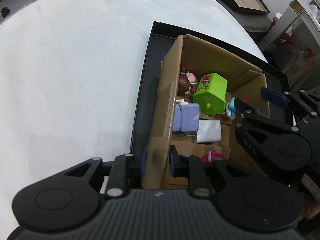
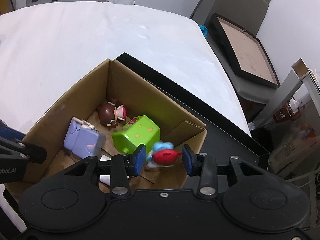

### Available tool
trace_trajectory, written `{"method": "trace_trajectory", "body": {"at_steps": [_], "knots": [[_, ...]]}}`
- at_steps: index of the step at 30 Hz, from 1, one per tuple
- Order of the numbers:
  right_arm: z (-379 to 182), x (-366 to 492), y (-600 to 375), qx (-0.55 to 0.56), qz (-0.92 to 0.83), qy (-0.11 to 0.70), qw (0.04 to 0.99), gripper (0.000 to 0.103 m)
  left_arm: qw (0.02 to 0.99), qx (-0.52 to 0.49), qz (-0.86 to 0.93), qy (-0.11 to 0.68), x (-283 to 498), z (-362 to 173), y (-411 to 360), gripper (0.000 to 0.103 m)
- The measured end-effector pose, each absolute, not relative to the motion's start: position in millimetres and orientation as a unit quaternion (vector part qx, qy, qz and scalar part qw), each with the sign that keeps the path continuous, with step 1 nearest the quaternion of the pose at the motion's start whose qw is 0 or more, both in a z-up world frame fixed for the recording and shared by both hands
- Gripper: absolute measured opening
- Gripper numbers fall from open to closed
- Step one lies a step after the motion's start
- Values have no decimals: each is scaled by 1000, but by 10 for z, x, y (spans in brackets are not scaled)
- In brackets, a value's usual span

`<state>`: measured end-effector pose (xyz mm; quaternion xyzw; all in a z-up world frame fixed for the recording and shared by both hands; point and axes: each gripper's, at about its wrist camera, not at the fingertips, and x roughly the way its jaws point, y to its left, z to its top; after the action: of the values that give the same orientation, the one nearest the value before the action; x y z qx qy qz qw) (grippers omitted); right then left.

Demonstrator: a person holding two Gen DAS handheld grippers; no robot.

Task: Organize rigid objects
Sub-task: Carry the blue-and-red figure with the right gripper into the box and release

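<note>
Left tongs [image 1: 156,161] pinching corrugated cardboard box [image 1: 170,100] wall, right tongs [image 2: 163,160] spread above glossy toys.

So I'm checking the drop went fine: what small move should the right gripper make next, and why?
Probably lift the right gripper straight up out of the cardboard box. Its jaws stand apart, with gaps on both sides of the red-and-blue toy, which looks released beside the green cube. The left gripper straddles the box wall, steadying it.
</note>
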<state>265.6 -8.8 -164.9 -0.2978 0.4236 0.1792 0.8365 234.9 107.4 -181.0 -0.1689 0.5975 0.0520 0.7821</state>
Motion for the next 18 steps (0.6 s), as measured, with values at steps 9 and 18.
{"method": "trace_trajectory", "body": {"at_steps": [9, 18], "knots": [[-1410, 2592, -251, -243, 178, 418, 857, 53, 795, -161, 75, 580, 2306, -1558, 1076, 42], [-1101, 2629, -640, -138, 172, 439, 871, 59, 813, -166, 82, 552, 2137, -1205, 999, 68]]}}
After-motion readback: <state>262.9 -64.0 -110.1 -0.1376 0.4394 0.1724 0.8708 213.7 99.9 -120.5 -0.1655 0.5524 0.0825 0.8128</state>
